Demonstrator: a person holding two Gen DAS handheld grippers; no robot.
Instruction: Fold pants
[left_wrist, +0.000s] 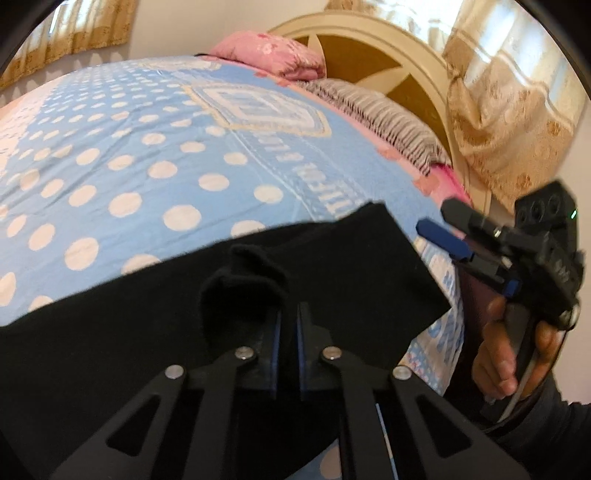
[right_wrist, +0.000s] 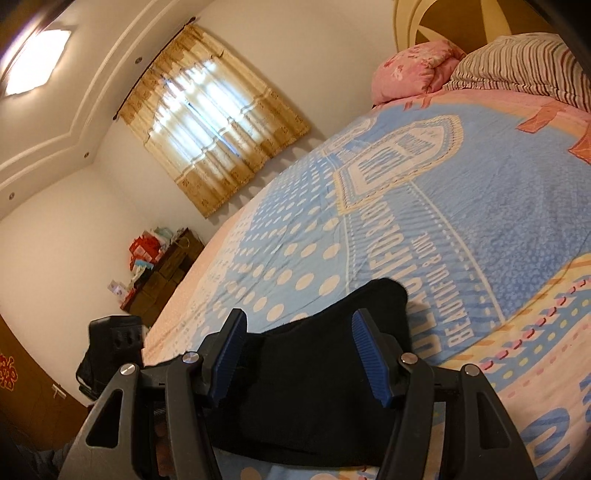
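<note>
The black pants (left_wrist: 332, 266) lie folded on the blue polka-dot bedspread (left_wrist: 147, 155) at the near edge of the bed. My left gripper (left_wrist: 288, 317) is shut on a bunched fold of the pants, which sticks up just left of the fingers. My right gripper (right_wrist: 299, 354) is open, its blue pads wide apart above the end of the pants (right_wrist: 314, 369), holding nothing. It also shows in the left wrist view (left_wrist: 439, 229), held in a hand to the right of the pants' corner.
A pink pillow (left_wrist: 273, 55) and a striped pillow (left_wrist: 380, 114) lie by the cream headboard (left_wrist: 369, 48). Curtains (right_wrist: 207, 122) cover the window. A dark cabinet (right_wrist: 162, 269) with clutter stands beyond the bed.
</note>
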